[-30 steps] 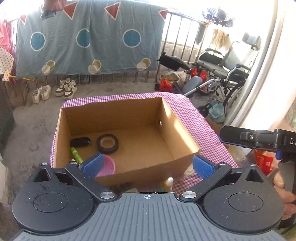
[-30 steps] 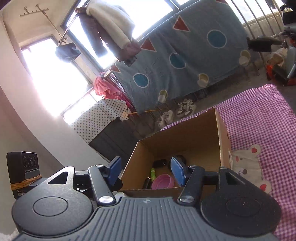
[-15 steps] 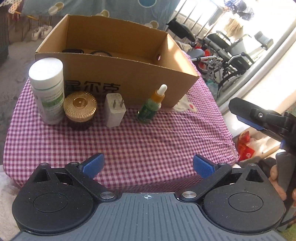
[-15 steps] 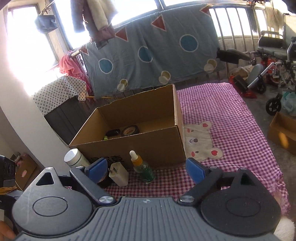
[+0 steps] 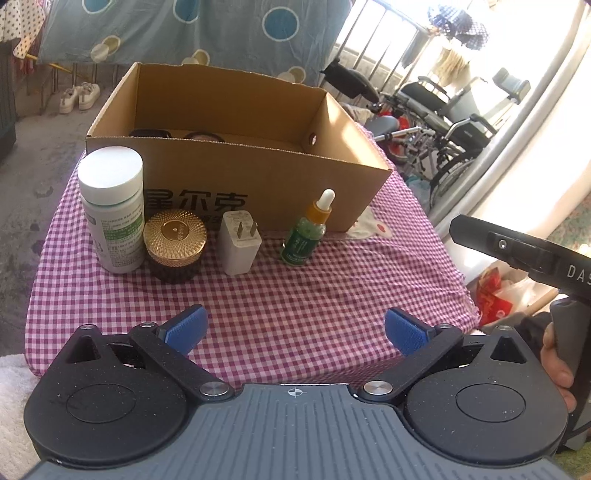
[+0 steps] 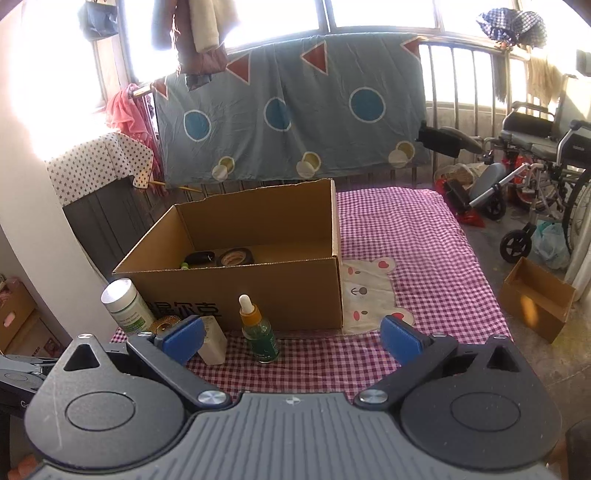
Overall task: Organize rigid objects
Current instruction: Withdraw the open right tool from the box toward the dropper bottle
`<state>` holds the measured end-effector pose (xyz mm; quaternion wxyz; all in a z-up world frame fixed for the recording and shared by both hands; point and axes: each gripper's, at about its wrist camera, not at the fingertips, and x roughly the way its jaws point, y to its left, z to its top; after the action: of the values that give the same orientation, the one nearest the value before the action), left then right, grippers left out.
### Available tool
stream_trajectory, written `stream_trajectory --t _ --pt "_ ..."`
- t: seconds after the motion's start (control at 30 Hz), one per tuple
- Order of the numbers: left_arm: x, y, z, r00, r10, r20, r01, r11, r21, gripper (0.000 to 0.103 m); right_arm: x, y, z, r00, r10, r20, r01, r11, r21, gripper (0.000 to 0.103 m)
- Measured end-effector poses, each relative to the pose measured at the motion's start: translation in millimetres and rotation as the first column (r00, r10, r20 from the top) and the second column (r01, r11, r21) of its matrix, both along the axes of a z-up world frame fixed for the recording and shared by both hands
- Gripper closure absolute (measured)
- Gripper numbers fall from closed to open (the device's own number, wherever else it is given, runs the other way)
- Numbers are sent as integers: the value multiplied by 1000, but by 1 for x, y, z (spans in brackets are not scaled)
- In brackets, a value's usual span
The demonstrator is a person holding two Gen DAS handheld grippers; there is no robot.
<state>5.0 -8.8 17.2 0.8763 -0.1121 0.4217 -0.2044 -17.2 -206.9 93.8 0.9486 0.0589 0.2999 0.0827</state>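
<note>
Here the left gripper and right gripper both gape wide, holding nothing; the dropper bottle stands ahead of both, beside the box.

Strong daylight is pouring through the windows far ahead of the grippers, blowing out to white glare; edges are bending with fisheye distortion, while nearer surfaces are staying sharp.

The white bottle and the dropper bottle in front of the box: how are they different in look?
The white bottle is wide with a flat white cap; the dropper bottle is slimmer and shorter, green, with a white bulb tip. The white bottle stands leftmost in the row, the dropper bottle rightmost. Both stand upright on the checkered cloth.
</note>
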Motion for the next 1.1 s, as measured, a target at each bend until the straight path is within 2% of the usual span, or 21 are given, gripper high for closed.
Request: stream_trajectory --t 0.2,0.33,0.57,0.67,0.8,0.9,0.97,1.1 --pt "4 5 -3 1000 -14 -28 11 997 -79 0 -2 7 0 999 -27 37 31 996 -88 0" --pt "4 6 -6 1000 -8 -28 5 996 -88 0 -3 10 0 997 -26 73 35 991 -125 0" --pt "-5 2 -4 997 -19 76 30 989 -147 0 -1 1 0 993 -5 118 17 995 -101 0" --pt "-2 -6 -4 996 -40 76 49 993 -110 0 -4 -5 0 989 19 148 -8 997 -75 0" --pt "3 -23 -8 994 -67 88 65 998 28 0 -5 -17 -2 986 33 163 -39 999 33 0" --pt "7 -30 -14 991 -92 92 86 994 66 0 2 -20 -7 991 42 131 -55 994 95 0" --pt "11 -35 -18 990 -107 91 100 991 88 0 8 -18 -12 993 47 107 -58 993 105 0" --pt "15 -47 -19 976 -147 159 123 981 150 0 21 -10 -20 996 58 70 -66 990 128 0"
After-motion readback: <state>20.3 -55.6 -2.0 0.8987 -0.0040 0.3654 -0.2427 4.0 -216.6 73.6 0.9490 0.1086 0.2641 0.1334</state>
